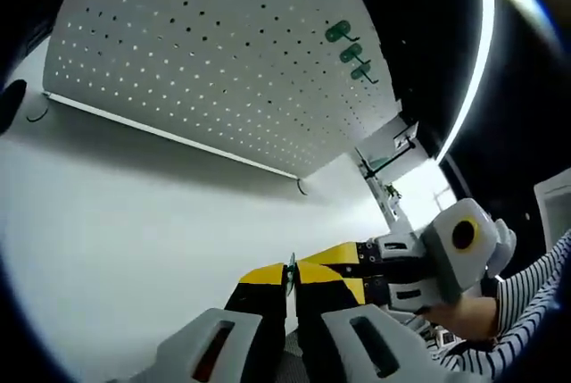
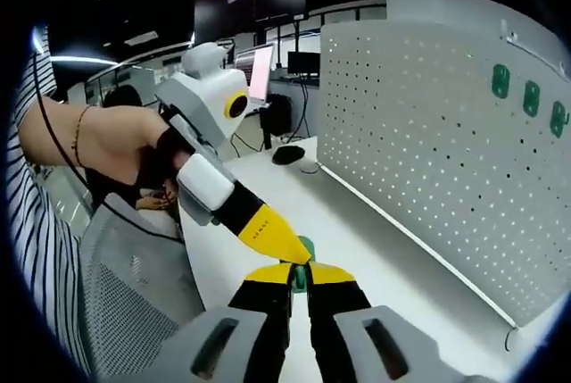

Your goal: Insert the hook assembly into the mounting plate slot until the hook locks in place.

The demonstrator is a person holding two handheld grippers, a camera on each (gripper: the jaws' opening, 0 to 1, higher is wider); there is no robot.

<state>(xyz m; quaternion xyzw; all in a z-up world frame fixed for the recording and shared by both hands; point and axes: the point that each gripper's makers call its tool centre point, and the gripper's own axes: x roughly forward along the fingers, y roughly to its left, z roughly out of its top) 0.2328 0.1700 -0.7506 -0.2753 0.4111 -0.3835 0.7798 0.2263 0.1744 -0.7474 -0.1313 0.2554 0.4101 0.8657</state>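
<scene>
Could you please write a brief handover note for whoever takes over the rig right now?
Left tool: shut on the green hook.
Right tool: also pinching the same green hook, tips meeting the left tool's above the white table.
Pegboard stands upright at the table's far side; three green hooks are already mounted on it.
Left to do: carry this hook to the pegboard and insert until it locks.

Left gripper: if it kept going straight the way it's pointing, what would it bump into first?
Probably the white pegboard. The left gripper, shut on a small green hook, points over the bare white table toward the board's lower edge. Depth is unclear, so it might touch the tabletop first. The right gripper sits beside it, not ahead.
</scene>
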